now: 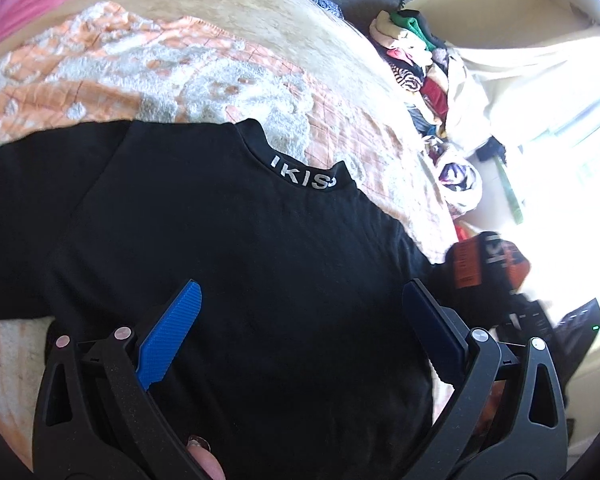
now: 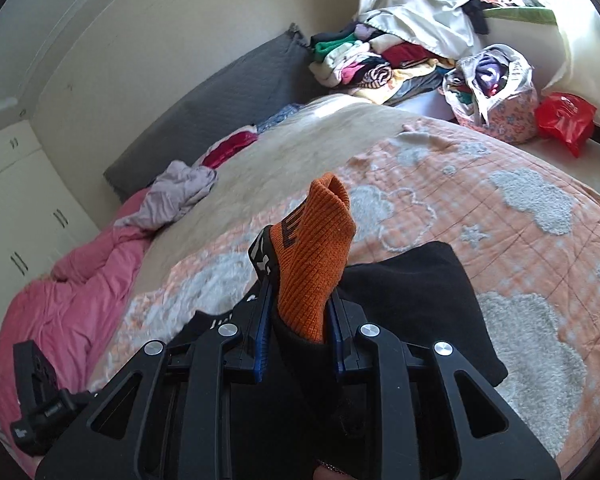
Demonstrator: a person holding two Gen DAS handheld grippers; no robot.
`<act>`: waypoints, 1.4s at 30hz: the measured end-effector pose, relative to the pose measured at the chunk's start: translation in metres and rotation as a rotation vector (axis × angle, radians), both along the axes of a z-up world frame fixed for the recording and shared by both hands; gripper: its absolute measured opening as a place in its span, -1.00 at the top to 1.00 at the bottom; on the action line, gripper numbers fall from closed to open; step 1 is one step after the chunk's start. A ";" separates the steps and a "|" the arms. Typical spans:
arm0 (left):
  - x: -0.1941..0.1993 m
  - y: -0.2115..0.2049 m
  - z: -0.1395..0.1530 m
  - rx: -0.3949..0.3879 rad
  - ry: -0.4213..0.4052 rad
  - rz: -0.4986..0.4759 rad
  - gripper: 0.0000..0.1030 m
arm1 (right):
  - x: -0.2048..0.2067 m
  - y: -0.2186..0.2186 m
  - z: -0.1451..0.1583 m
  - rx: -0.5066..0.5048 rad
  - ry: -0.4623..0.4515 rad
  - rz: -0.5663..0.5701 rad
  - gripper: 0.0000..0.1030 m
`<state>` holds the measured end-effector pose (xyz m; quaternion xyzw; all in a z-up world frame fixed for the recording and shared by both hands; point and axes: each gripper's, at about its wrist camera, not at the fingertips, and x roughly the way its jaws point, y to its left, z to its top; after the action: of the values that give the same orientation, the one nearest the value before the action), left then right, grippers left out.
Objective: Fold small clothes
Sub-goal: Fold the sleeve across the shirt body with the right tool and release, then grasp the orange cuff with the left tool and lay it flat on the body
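A black long-sleeved shirt [image 1: 236, 240] with white letters on its collar lies flat on the orange quilt [image 1: 112, 68] on the bed. My left gripper [image 1: 300, 304] is open and hovers over the shirt's chest, blue pads wide apart. My right gripper [image 2: 300, 300] is shut on the shirt's orange cuff [image 2: 316, 248], which sticks up between the pads; the black sleeve [image 2: 412, 300] trails below it. In the left wrist view the orange cuff [image 1: 484, 260] and right gripper show blurred at the shirt's right edge.
A pile of mixed clothes [image 2: 380, 64] and a bag of clothes [image 2: 492, 88] sit past the bed's far edge. A red plastic bag [image 2: 564, 116] lies beside them. A pink blanket [image 2: 68, 292], a crumpled lilac garment [image 2: 180, 192] and a grey pillow [image 2: 220, 100] are at the left.
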<state>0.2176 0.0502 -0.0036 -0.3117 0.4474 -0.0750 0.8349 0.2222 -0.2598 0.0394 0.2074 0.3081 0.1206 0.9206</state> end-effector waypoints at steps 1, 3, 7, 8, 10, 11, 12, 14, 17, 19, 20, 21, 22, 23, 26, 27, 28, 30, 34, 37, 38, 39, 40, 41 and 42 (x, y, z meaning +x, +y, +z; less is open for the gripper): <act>-0.001 0.000 -0.002 -0.012 0.002 -0.001 -0.84 | 0.001 0.006 -0.003 -0.019 0.004 0.013 0.56; -0.002 0.003 -0.006 -0.031 0.003 -0.002 -0.84 | 0.002 0.020 -0.010 -0.053 0.018 0.050 0.53; -0.002 0.003 -0.012 -0.072 0.006 -0.018 -0.84 | 0.006 0.038 -0.025 -0.097 0.058 0.115 0.48; -0.001 0.001 -0.015 -0.089 0.009 -0.023 -0.84 | 0.007 0.043 -0.028 -0.094 0.073 0.135 0.39; -0.001 -0.001 -0.018 -0.093 0.012 -0.028 -0.82 | 0.007 0.049 -0.032 -0.081 0.091 0.179 0.18; 0.000 -0.005 -0.019 -0.087 0.013 -0.033 -0.82 | 0.006 0.048 -0.031 -0.077 0.087 0.188 0.17; 0.000 -0.007 -0.021 -0.086 0.016 -0.038 -0.81 | 0.007 0.048 -0.029 -0.073 0.084 0.199 0.17; 0.001 -0.014 -0.024 -0.096 0.020 -0.055 -0.74 | 0.006 0.043 -0.023 -0.059 0.068 0.195 0.11; 0.003 -0.028 -0.028 -0.107 0.036 -0.089 -0.41 | 0.009 0.029 -0.017 -0.058 0.065 0.165 0.04; 0.005 -0.041 -0.034 -0.128 0.053 -0.124 -0.17 | 0.011 0.019 -0.016 -0.070 0.068 0.131 0.04; 0.007 -0.048 -0.038 -0.148 0.063 -0.147 -0.04 | 0.013 0.014 -0.017 -0.075 0.074 0.115 0.02; 0.008 -0.053 -0.040 -0.164 0.070 -0.161 0.04 | 0.015 0.009 -0.017 -0.071 0.082 0.105 0.01; 0.009 -0.058 -0.042 -0.171 0.078 -0.170 0.05 | 0.015 0.005 -0.018 -0.063 0.090 0.094 0.00; 0.010 -0.064 -0.045 -0.166 0.085 -0.177 0.05 | 0.016 0.001 -0.019 -0.056 0.097 0.085 0.00; 0.014 -0.074 -0.052 -0.139 0.113 -0.180 0.05 | 0.016 -0.006 -0.019 -0.048 0.101 0.069 -0.01; 0.015 -0.076 -0.055 -0.131 0.127 -0.179 0.04 | 0.016 -0.007 -0.019 -0.049 0.101 0.065 -0.03; 0.017 -0.079 -0.059 -0.120 0.147 -0.181 0.01 | 0.017 -0.008 -0.018 -0.048 0.101 0.063 -0.05; 0.021 -0.083 -0.066 -0.116 0.166 -0.182 -0.14 | 0.017 -0.010 -0.018 -0.038 0.103 0.058 -0.08; 0.024 -0.093 -0.068 -0.065 0.163 -0.182 -0.15 | 0.017 -0.013 -0.017 -0.030 0.102 0.047 -0.08; 0.026 -0.100 -0.066 -0.031 0.153 -0.183 0.05 | 0.017 -0.017 -0.016 -0.025 0.101 0.035 -0.08; 0.028 -0.102 -0.067 -0.022 0.151 -0.185 0.15 | 0.018 -0.019 -0.017 -0.019 0.104 0.029 -0.08; 0.029 -0.102 -0.067 -0.020 0.147 -0.188 0.35 | 0.018 -0.021 -0.017 -0.013 0.108 0.023 -0.08; 0.030 -0.103 -0.068 -0.021 0.143 -0.191 0.50 | 0.019 -0.023 -0.018 -0.008 0.112 0.016 -0.08; 0.030 -0.103 -0.068 -0.026 0.140 -0.190 0.82 | 0.019 -0.026 -0.019 -0.006 0.117 0.010 -0.08; 0.030 -0.101 -0.068 -0.049 0.133 -0.192 0.83 | 0.020 -0.030 -0.019 -0.005 0.121 0.005 -0.08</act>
<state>0.2474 -0.0509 -0.0719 -0.2922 0.5278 -0.1446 0.7843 0.2419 -0.2895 0.0202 0.2115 0.3638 0.1093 0.9006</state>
